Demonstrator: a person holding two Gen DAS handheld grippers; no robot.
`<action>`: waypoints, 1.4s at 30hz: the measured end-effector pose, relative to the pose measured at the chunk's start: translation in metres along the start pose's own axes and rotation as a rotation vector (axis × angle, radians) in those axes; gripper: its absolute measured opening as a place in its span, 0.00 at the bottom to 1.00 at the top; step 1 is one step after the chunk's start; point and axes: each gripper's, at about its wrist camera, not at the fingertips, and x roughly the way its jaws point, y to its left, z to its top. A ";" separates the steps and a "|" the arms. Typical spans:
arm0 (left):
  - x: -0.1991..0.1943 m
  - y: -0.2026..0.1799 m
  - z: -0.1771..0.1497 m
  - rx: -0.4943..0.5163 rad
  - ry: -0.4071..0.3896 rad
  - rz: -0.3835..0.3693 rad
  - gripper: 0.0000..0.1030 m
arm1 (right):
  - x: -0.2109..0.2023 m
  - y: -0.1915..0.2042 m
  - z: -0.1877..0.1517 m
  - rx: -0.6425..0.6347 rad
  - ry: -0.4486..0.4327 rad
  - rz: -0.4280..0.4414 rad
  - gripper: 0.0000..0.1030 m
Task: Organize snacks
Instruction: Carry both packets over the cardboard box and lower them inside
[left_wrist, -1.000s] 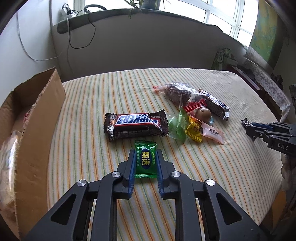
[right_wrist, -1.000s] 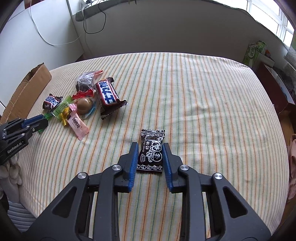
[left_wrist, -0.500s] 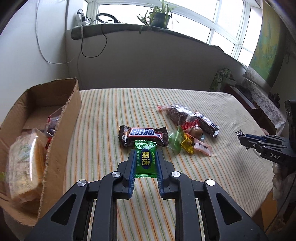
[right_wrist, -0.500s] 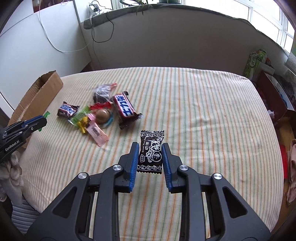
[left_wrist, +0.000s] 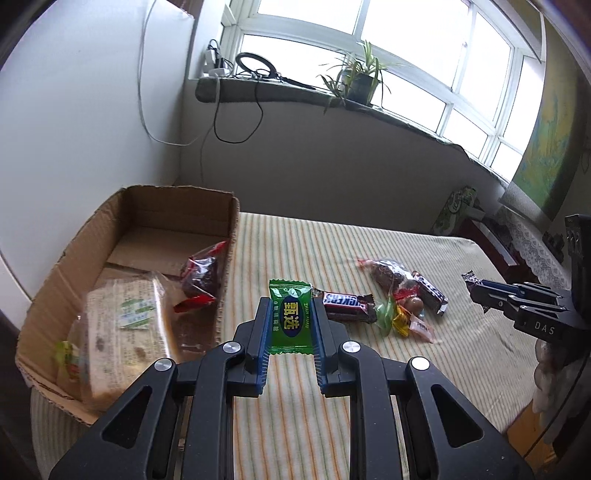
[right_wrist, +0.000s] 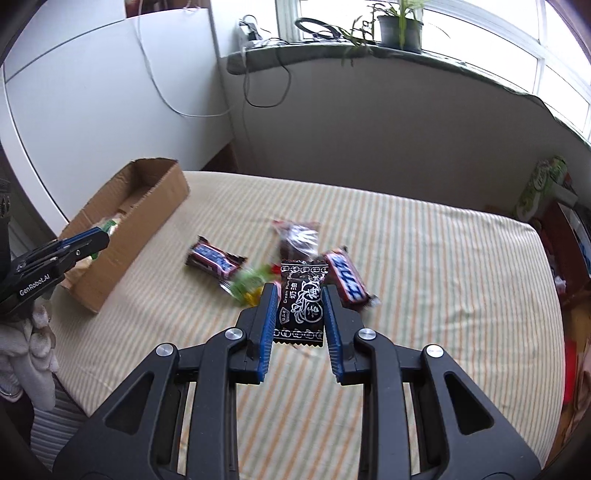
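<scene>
- The desk (left_wrist: 369, 387), under a cloth striped in orange and green, carries everything; it stands below a window sill with a potted plant (left_wrist: 360, 83)
- A cardboard box (left_wrist: 48, 310) sits open at the desk's left edge; inside lie a clear-wrapped block of crackers (left_wrist: 125, 328) and a red-trimmed bag of dark dried fruit (left_wrist: 201, 275) leaning on the box's right wall
- The left gripper (left_wrist: 291, 315) hangs above the desk just right of the box; its jaws are clamped on a green candy packet (left_wrist: 291, 314) with yellow characters, held upright
- The right gripper (right_wrist: 300, 306) hovers over the loose pile; its jaws are closed on a black plum candy packet (right_wrist: 301, 301) with white print, clear of the cloth
- A loose pile (left_wrist: 399, 301) lies mid-desk; a clear bag of dark fruit (left_wrist: 384, 273), a Snickers bar (left_wrist: 347, 306) at its left, a second dark bar (left_wrist: 430, 295) at its right
- Small sweets cluster between the bars: a green one (left_wrist: 384, 317), a yellow one (left_wrist: 400, 321), a round brown one (left_wrist: 413, 304), a pink one (left_wrist: 421, 326)
</scene>
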 end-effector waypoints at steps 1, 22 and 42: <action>-0.002 0.005 0.001 -0.010 -0.006 0.003 0.18 | 0.001 0.006 0.004 -0.008 -0.005 0.006 0.25; -0.018 0.089 0.029 -0.097 -0.071 0.132 0.18 | 0.042 0.134 0.087 -0.170 -0.073 0.185 0.25; 0.003 0.123 0.041 -0.147 -0.042 0.167 0.18 | 0.121 0.197 0.115 -0.252 0.027 0.294 0.25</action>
